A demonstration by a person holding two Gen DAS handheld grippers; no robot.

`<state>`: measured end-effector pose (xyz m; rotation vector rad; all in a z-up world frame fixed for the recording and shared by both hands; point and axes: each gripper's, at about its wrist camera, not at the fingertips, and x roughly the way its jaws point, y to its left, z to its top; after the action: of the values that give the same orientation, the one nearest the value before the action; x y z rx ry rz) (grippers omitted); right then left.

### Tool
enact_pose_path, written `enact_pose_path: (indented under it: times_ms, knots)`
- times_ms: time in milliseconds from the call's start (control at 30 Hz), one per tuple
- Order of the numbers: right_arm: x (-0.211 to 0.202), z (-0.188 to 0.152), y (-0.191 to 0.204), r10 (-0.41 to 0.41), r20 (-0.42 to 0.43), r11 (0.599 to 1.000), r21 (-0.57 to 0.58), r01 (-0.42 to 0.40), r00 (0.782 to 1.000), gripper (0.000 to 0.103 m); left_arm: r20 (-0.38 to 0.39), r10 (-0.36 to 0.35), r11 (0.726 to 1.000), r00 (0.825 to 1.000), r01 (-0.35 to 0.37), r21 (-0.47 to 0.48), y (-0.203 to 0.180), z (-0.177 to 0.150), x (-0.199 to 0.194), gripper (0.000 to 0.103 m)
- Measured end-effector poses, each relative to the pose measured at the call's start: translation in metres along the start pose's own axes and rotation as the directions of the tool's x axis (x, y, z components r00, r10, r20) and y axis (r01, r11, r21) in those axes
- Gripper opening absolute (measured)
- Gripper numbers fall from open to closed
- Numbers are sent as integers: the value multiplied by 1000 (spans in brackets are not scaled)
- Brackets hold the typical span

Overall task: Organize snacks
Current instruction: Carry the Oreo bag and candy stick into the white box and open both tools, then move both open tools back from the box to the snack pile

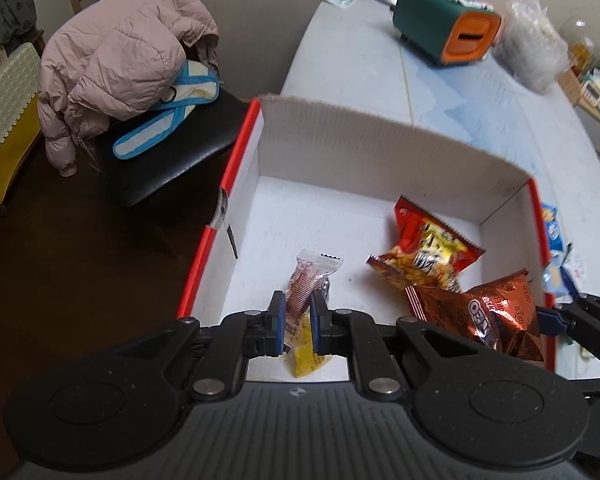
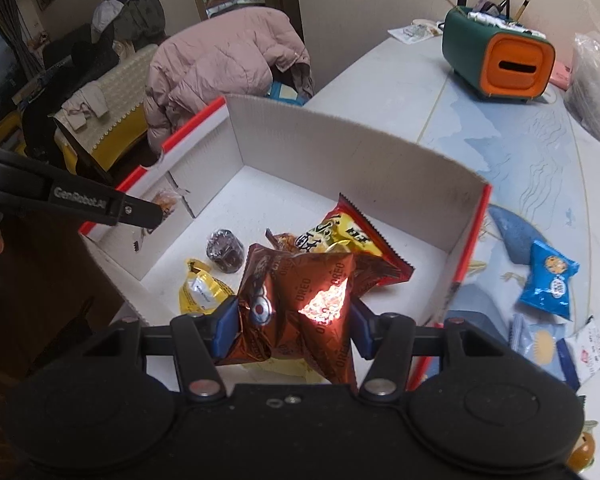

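A white cardboard box (image 1: 340,152) with red outer walls stands at the table's near edge. My left gripper (image 1: 298,316) hangs over its left half, shut on a thin clear-wrapped snack stick (image 1: 306,280). My right gripper (image 2: 292,320) is shut on a shiny brown Oreo bag (image 2: 296,304) above the box (image 2: 340,148); the same Oreo bag (image 1: 488,316) shows at the right in the left wrist view. On the box floor lie a red and yellow snack bag (image 2: 352,240), a yellow packet (image 2: 202,292) and a dark wrapped cake (image 2: 225,250).
Blue snack packets (image 2: 550,280) and small white sachets (image 2: 592,356) lie on the table right of the box. A green and orange holder (image 2: 500,60) and a clear plastic bag (image 2: 592,88) stand farther back. A chair with a pink jacket (image 1: 120,56) is left of the table.
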<state>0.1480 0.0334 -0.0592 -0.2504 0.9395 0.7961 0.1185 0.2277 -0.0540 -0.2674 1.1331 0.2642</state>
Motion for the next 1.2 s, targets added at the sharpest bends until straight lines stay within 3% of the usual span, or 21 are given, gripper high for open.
enact_pose_path:
  times_ms: [533, 933, 1100, 1200]
  knots:
    - [24, -4, 0, -1, -44, 999, 34, 2, 999, 60, -91, 41, 998, 995, -37, 45, -8, -11, 43, 12]
    - [14, -6, -2, 19, -21, 999, 50, -18, 1000, 69, -66, 14, 999, 998, -11, 40, -8, -13, 35, 15]
    - [4, -6, -4, 41, 0, 997, 60, -41, 999, 72, -28, -18, 999, 999, 20, 41, -10, -14, 20, 26]
    - [-5, -6, -6, 52, 19, 996, 68, -54, 998, 74, -1, -31, 998, 1000, 31, 52, -14, -16, 9, 28]
